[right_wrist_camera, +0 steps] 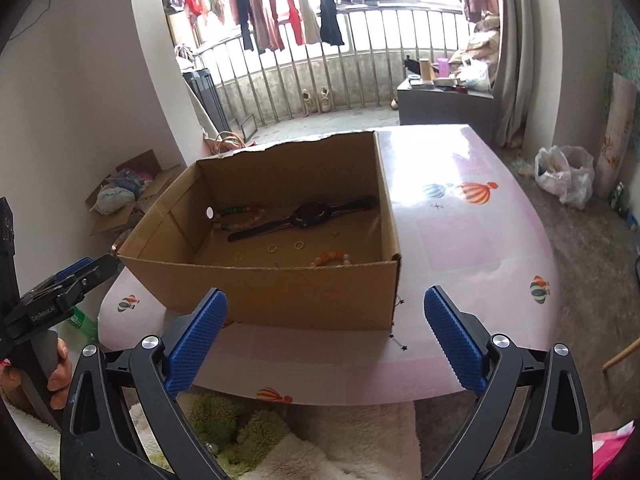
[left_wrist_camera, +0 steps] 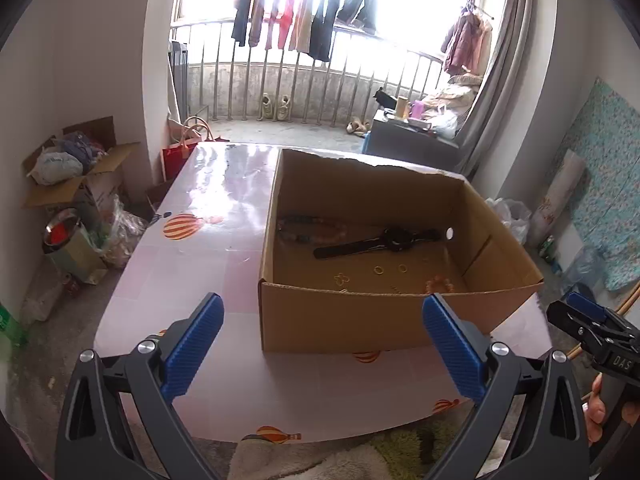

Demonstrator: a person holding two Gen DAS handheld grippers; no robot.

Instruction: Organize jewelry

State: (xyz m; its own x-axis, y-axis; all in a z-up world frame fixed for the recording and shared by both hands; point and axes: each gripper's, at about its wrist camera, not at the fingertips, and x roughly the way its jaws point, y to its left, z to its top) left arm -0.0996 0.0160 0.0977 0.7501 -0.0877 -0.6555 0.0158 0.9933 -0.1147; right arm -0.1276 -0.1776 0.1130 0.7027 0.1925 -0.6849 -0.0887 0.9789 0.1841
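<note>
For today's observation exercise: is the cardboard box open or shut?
Open. The cardboard box has no lid or flaps on top, so the watch inside shows.

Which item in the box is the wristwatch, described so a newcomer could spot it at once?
Find the open cardboard box on the pink balloon-print table. On its floor toward the far wall lies the black wristwatch, stretched flat with its strap out to both sides. It is the only dark, long item; the beaded necklace beside it is colourful, and the gold rings are tiny.

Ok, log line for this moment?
left gripper open, empty | right gripper open, empty | watch, beads, rings in box
</note>
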